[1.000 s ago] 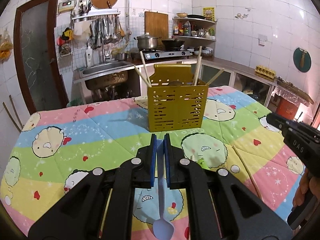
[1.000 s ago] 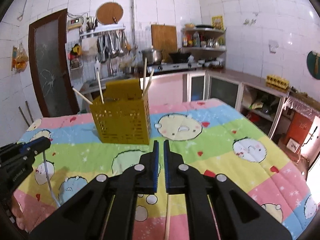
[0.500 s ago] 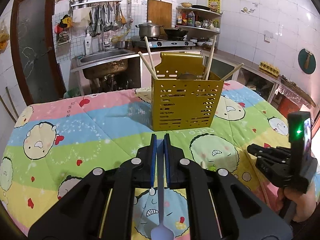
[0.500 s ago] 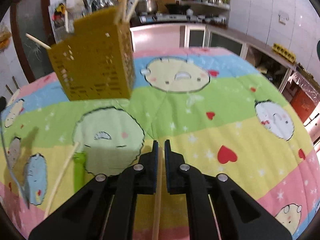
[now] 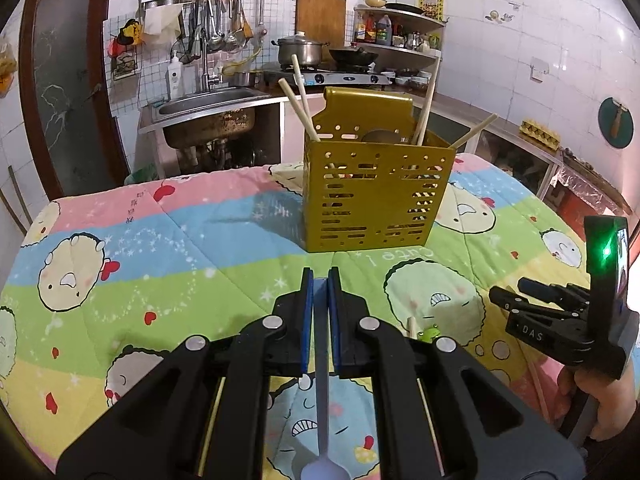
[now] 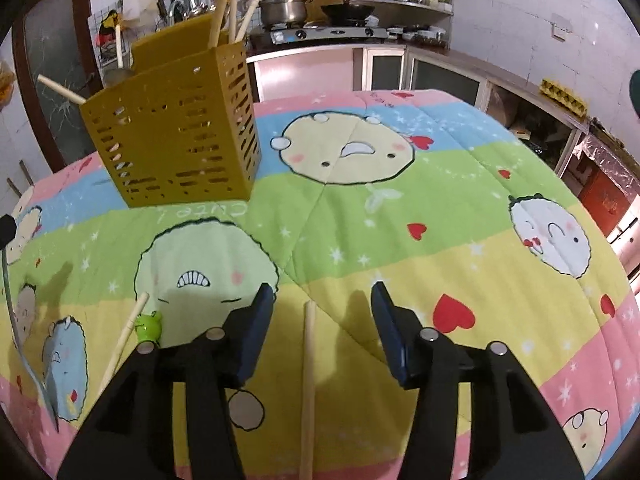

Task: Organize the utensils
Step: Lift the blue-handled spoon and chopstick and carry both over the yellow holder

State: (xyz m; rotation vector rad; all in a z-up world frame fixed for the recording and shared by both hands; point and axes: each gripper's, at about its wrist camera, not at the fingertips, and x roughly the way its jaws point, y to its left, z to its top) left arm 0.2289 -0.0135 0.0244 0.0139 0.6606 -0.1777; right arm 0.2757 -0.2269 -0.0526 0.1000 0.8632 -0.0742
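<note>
My left gripper (image 5: 320, 280) is shut on the handle of a pale blue spoon (image 5: 320, 364), whose bowl hangs toward the camera. Ahead of it stands the yellow slotted utensil caddy (image 5: 376, 196), which holds several wooden chopsticks. My right gripper (image 6: 322, 292) hovers low over the quilt with its jaws opening. A wooden chopstick (image 6: 308, 380) lies flat on the cloth between them, untouched by the pads. The caddy (image 6: 176, 132) is far left in the right wrist view. The right gripper (image 5: 514, 290) also shows at the right of the left wrist view.
A second chopstick (image 6: 124, 340) and a green frog-headed utensil (image 6: 148, 326) lie left of the right gripper. The held spoon (image 6: 20, 340) hangs at the left edge. The cartoon quilt (image 6: 400, 216) covers the table. A sink, stove and shelves stand behind.
The right gripper dropped toward the quilt, tipped downward and spread its jaws around the lying chopstick. The left gripper carried the spoon a little closer to the caddy.
</note>
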